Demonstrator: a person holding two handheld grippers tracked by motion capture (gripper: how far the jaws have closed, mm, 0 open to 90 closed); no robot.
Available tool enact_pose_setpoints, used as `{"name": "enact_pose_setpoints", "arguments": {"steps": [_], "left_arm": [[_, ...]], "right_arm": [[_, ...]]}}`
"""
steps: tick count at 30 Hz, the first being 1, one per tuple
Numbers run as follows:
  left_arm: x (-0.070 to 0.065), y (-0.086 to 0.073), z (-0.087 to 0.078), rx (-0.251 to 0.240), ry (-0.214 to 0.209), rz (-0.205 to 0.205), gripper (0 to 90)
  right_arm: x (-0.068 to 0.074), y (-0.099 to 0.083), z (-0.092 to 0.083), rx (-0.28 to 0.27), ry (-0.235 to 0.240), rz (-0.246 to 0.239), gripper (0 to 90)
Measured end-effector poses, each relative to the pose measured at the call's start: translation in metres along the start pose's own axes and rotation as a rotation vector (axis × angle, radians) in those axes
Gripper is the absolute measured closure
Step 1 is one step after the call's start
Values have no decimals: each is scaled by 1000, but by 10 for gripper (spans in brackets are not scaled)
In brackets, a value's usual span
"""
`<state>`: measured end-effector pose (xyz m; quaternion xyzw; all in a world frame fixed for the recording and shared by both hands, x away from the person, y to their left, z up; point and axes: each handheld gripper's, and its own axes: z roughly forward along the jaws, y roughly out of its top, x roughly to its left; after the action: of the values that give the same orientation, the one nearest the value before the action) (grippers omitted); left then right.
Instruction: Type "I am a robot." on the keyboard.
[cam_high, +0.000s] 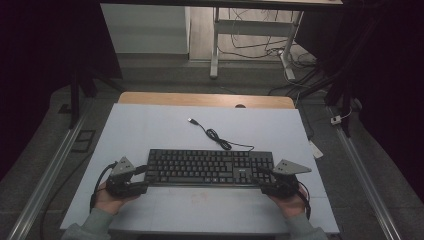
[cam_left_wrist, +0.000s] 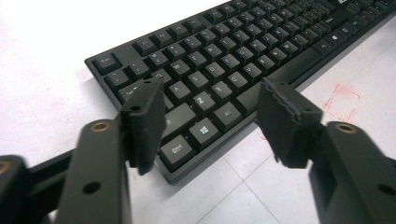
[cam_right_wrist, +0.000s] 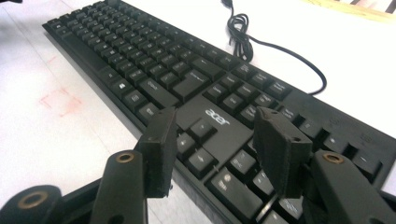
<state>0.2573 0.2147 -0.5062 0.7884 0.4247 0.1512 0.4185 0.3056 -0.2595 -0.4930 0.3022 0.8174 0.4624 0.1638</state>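
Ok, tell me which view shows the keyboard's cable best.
The high view: the whole cable runs from the keyboard to its plug. The right gripper view shows its coiled middle; the left gripper view gives keys alone.

A: Layout? 
B: Keyboard (cam_high: 210, 166) lies mid-table (cam_high: 150, 125), long side facing the person. Left gripper (cam_high: 141, 171) at its left end, right gripper (cam_high: 264, 173) at its right.
A: Cable? 
B: USB cable (cam_high: 218, 138) coiled behind the keyboard.

overhead plus two close keyboard (cam_high: 210, 167) views

Bare mat (cam_high: 150, 125) beyond keyboard (cam_high: 210, 167), coiled cable (cam_high: 217, 137)
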Motion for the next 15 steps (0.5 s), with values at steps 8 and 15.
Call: {"name": "enact_pose_setpoints", "arguments": {"steps": [8,15], "left_arm": [[-1,3,5,-4,0,10,630],[-1,4,8,-4,7,16,763]], "right_arm": [[9,14,15,-5,41,-4,642],[16,24,26,9,74,-20,785]]}}
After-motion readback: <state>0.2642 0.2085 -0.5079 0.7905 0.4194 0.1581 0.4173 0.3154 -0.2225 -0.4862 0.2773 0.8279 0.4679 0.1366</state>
